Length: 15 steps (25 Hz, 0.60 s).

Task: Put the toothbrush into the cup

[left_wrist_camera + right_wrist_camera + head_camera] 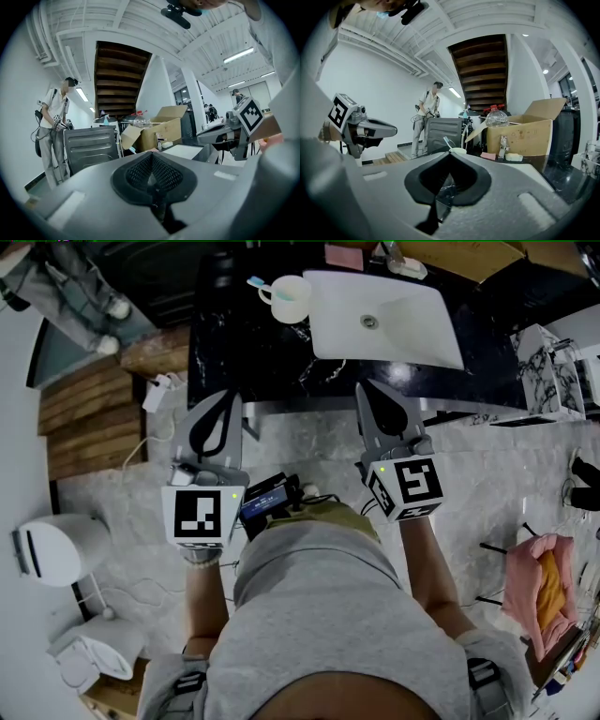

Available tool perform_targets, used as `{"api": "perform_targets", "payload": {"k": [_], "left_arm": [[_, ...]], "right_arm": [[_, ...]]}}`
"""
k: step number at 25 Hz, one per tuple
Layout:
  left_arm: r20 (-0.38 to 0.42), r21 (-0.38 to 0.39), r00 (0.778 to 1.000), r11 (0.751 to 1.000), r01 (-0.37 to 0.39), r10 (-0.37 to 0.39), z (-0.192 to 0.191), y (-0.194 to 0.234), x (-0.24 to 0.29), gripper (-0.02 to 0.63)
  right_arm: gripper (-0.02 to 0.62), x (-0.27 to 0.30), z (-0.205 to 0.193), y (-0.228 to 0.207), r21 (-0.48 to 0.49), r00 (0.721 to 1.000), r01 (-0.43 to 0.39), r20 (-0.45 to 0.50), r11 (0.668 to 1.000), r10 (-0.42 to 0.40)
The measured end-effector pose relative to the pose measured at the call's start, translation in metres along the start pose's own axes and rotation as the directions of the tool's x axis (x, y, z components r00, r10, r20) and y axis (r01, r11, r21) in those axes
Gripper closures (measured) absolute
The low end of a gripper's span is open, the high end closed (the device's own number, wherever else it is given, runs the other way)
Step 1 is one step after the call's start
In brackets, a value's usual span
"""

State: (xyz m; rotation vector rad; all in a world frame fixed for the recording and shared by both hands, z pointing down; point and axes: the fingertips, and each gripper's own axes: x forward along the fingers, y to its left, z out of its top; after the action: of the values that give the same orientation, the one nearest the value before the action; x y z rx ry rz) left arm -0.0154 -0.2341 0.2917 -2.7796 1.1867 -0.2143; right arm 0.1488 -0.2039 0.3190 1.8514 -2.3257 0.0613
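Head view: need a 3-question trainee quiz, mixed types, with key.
1. True or false: the toothbrush stands in the cup.
2. In the head view, where is the cup relative to the sink? A) to its left B) inside it C) to its right
3. Fill in: the jaws of the left gripper and the right gripper are both ____, with nothing between them.

Key: 1 true; 2 A; 3 shut.
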Motion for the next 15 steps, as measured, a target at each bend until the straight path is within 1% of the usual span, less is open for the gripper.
{"api": "perform_targets", "payload": {"k": [6, 15], "left_arm": [[0.0, 0.012, 1.0, 1.0, 0.006, -0.006, -0.0013, -0.0021, 0.0009, 0.595], [0.012, 0.01, 1.0, 1.0, 0.006, -0.006, 0.002, -0.005, 0.0027, 0.595]], "right_arm": [[0.595, -0.0008, -0.0008, -0.0006, 0.0, 1.0, 0.001, -0.002, 1.0, -0.001], [0.595, -0.0008, -0.0019, -0.0024, 0.002, 1.0, -0.004, -0.003, 1.0, 0.004]]}}
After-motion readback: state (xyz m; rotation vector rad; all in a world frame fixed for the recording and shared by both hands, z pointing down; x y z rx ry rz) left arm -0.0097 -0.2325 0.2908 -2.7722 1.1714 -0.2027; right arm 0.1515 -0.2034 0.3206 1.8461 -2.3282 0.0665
